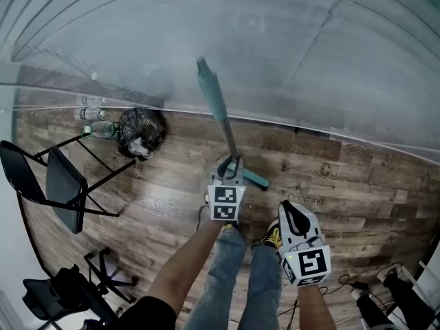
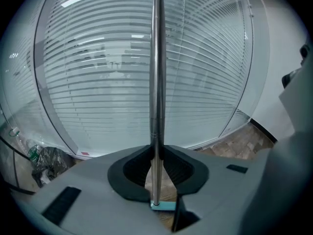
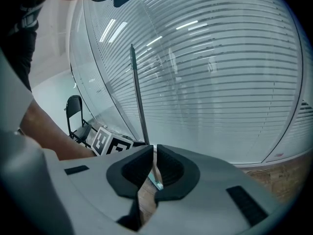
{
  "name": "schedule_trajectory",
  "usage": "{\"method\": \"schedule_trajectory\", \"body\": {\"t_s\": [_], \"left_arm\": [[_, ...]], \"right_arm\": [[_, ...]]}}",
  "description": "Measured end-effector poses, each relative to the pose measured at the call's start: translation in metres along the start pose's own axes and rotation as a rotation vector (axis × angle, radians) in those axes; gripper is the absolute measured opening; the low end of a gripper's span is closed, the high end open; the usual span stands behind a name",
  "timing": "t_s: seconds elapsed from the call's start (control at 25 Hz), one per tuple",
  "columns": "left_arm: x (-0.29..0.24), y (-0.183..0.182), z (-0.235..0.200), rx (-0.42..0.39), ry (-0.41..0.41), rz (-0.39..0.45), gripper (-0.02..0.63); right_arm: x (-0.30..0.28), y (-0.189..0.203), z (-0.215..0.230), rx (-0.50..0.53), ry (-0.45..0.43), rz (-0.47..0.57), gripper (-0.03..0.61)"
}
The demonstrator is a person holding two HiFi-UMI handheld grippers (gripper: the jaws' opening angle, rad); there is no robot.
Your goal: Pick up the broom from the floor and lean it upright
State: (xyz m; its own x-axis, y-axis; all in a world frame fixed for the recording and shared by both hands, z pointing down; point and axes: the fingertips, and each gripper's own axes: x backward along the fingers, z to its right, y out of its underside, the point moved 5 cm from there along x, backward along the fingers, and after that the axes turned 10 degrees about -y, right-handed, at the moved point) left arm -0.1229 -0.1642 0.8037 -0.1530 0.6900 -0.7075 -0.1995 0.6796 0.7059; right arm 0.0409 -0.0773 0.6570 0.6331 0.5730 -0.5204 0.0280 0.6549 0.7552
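Note:
The broom stands upright against the glass wall. Its steel pole (image 1: 225, 130) is topped by a teal grip (image 1: 209, 84), and its teal head (image 1: 253, 178) rests on the wooden floor. My left gripper (image 1: 229, 169) is shut on the pole low down, just above the head. In the left gripper view the pole (image 2: 157, 82) rises straight up from between the pads of my left gripper (image 2: 156, 148), with the head (image 2: 164, 205) below. My right gripper (image 1: 291, 216) hangs shut and holds nothing, to the right of the broom. In its own view the right gripper (image 3: 154, 152) faces the pole (image 3: 138, 97).
A glass wall with blinds (image 1: 309, 60) runs behind the broom. Left of it lie a black rubbish bag (image 1: 141, 133) and plastic bottles (image 1: 96, 119). A black folding chair (image 1: 55, 181) stands at the left, an office chair base (image 1: 103, 267) below it, and cables (image 1: 357, 287) at the bottom right.

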Motion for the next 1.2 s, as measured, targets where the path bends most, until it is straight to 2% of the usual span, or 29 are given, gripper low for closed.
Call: {"method": "schedule_trajectory", "body": {"t_s": [0.48, 0.68, 0.84, 1.2], "left_arm": [[-0.009, -0.007, 0.000, -0.046, 0.028, -0.019, 0.086], [-0.011, -0.005, 0.001, -0.100, 0.028, -0.023, 0.089], [-0.012, -0.004, 0.002, -0.106, 0.041, -0.020, 0.155], [-0.012, -0.006, -0.001, -0.105, 0.041, -0.015, 0.223]], "right_arm": [[-0.002, 0.004, 0.003, -0.026, 0.012, 0.004, 0.028], [-0.005, 0.004, 0.003, -0.030, 0.008, 0.013, 0.028], [-0.004, 0.008, 0.002, -0.035, 0.010, 0.005, 0.028], [-0.004, 0.011, 0.000, -0.031, 0.000, 0.006, 0.028]]}}
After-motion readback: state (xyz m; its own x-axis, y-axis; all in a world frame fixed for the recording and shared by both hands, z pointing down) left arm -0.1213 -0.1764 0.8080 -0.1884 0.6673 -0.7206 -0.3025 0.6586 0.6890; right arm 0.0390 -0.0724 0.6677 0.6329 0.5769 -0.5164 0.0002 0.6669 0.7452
